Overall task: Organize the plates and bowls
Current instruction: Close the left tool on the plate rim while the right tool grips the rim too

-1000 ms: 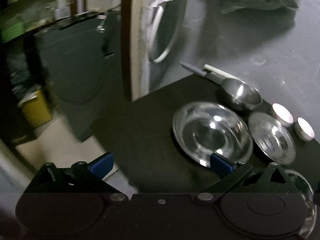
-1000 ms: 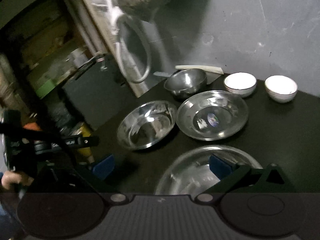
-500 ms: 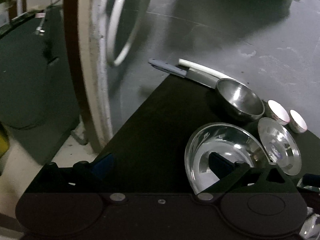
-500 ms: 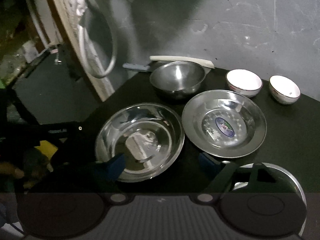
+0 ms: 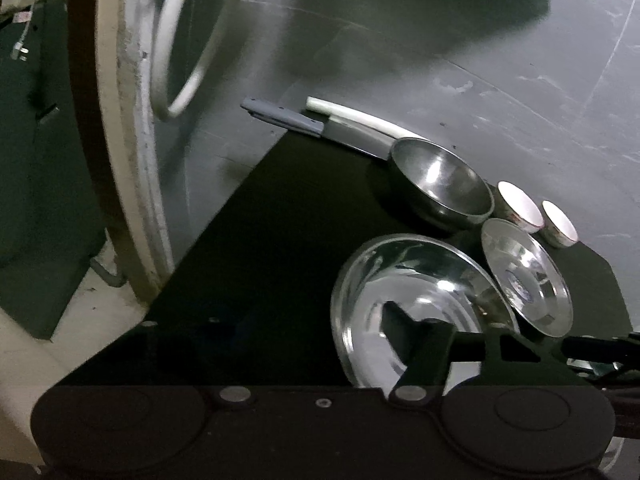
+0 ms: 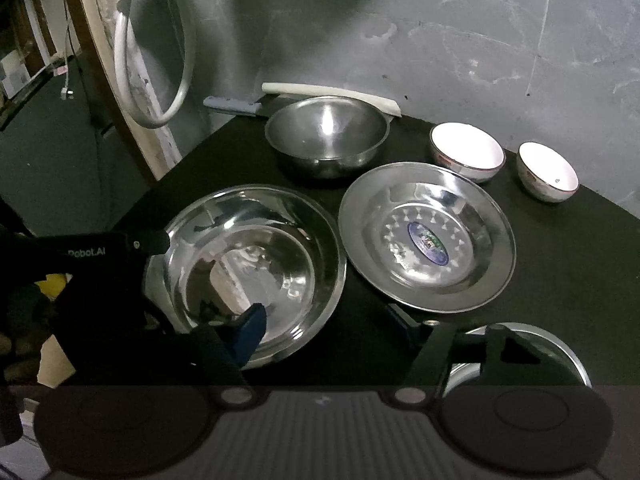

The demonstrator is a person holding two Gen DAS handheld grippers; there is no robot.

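Setting: dim grey concrete wall behind a black counter (image 6: pixel 560 280) whose left edge drops to the floor.
Main piece: your wide shallow steel bowl (image 6: pixel 256 268) sits near the counter's left front, just beside the flat steel plate with a blue sticker (image 6: pixel 428 240).
Behind them: deep round steel bowl (image 6: pixel 326 132) by the wall, then two small white ceramic bowls (image 6: pixel 466 152) side by side to its right.
Front right: another steel dish (image 6: pixel 560 356), only its rim showing behind your right gripper.
Right gripper (image 6: pixel 332 320): jaws spread wide, empty, hanging low over the gap between shallow bowl and plate.
Left gripper (image 5: pixel 280 328): one finger hangs over the shallow bowl; the other is lost in the dark, so you cannot tell how far it is open.
Clutter: grey-handled knife (image 6: pixel 232 105) and a white strip lie against the wall.
Risk: both grippers crowd the same bowl and could collide; polished steel may slip from a rim pinch, and a sideways nudge could slide it off the left edge.
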